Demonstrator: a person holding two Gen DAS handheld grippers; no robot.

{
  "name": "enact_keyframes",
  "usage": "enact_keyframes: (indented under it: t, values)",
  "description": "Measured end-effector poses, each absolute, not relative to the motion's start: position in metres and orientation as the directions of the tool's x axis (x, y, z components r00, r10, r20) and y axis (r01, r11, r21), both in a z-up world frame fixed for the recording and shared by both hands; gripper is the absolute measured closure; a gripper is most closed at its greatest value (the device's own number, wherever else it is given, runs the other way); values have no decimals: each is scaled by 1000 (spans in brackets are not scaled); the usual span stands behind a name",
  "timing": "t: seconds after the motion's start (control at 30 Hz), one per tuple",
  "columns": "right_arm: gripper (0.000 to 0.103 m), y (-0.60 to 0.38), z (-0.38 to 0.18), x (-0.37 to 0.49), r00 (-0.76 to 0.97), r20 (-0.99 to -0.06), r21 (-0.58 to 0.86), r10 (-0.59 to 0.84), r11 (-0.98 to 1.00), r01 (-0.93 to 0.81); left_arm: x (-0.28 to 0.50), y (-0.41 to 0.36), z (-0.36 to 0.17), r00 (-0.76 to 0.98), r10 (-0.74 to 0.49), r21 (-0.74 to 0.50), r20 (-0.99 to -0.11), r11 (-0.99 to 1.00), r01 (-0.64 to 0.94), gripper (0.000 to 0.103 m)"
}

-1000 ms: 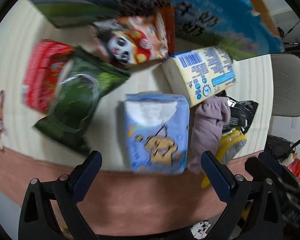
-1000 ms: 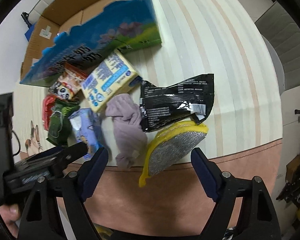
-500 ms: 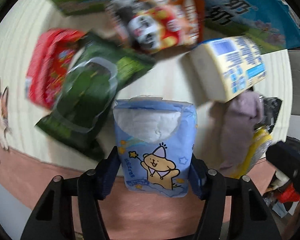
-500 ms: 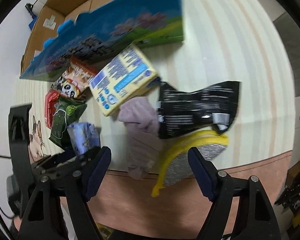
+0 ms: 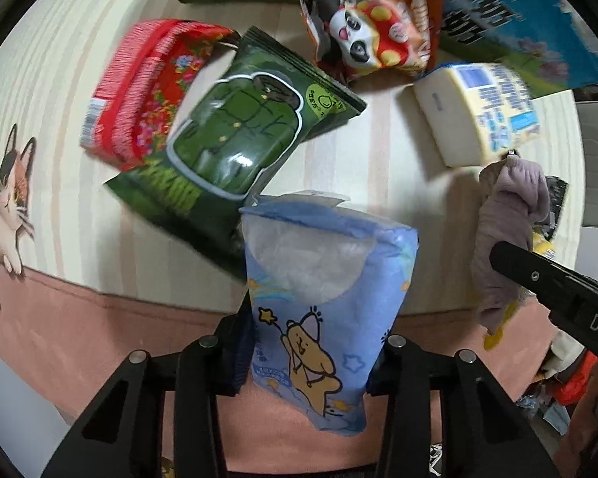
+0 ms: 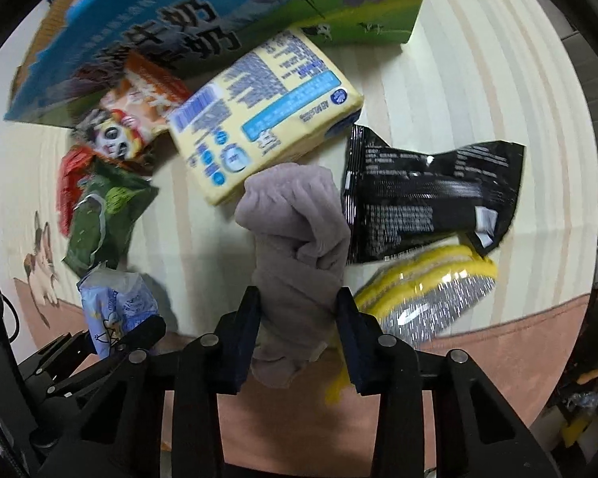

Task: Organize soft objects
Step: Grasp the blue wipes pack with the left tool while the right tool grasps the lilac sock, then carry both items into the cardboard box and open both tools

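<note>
Nearest the left camera, the left hand-held gripper was closed on the lower part of a blue tissue pack printed with a cartoon bear. The pack stood up between the jaws, probably gripped low so its soft body would not crumple. Nearest the right camera, the right hand-held gripper was closed on the lower end of a bundled mauve cloth, which bulged upward between the jaws.

Both items sat at the near edge of the worktop, which wore a striped cream cover with a pink border. Just right of the cloth lay a yellow and silver scouring pad, partly under a black foil packet.

Further in lay a green snack bag overlapping a red packet, then a yellow wrapped block and an orange panda-print bag.

Farthest back stood a large blue and green carton; whether it held anything could not be seen. It seemed the likely place for sorted items.
</note>
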State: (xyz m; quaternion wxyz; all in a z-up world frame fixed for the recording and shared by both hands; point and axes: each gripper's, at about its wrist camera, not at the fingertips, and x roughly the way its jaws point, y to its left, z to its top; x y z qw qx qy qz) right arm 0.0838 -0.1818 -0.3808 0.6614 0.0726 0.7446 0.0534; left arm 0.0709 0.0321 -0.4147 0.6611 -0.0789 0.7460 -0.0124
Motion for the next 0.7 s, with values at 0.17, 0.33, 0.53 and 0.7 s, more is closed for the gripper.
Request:
enact_keyframes:
  t: [0.17, 0.33, 0.53, 0.7]
  values:
    - [63, -179, -337, 62, -52, -970, 236, 238, 971, 47, 54, 36, -363, -66, -200, -194, -978, 978, -79, 65]
    - [63, -188, -272, 64, 40, -943, 331, 329, 943, 46, 65, 38, -297, 27, -254, -255, -967, 967, -27, 65]
    - [63, -193, -213, 131, 123, -922, 369, 366, 929, 6, 174, 26, -259, 86, -276, -276, -957, 961, 15, 65]
    - [63, -191, -222, 225, 139, -936, 324, 324, 946, -17, 275, 23, -262, 73, -260, -261, -963, 965, -9, 65]
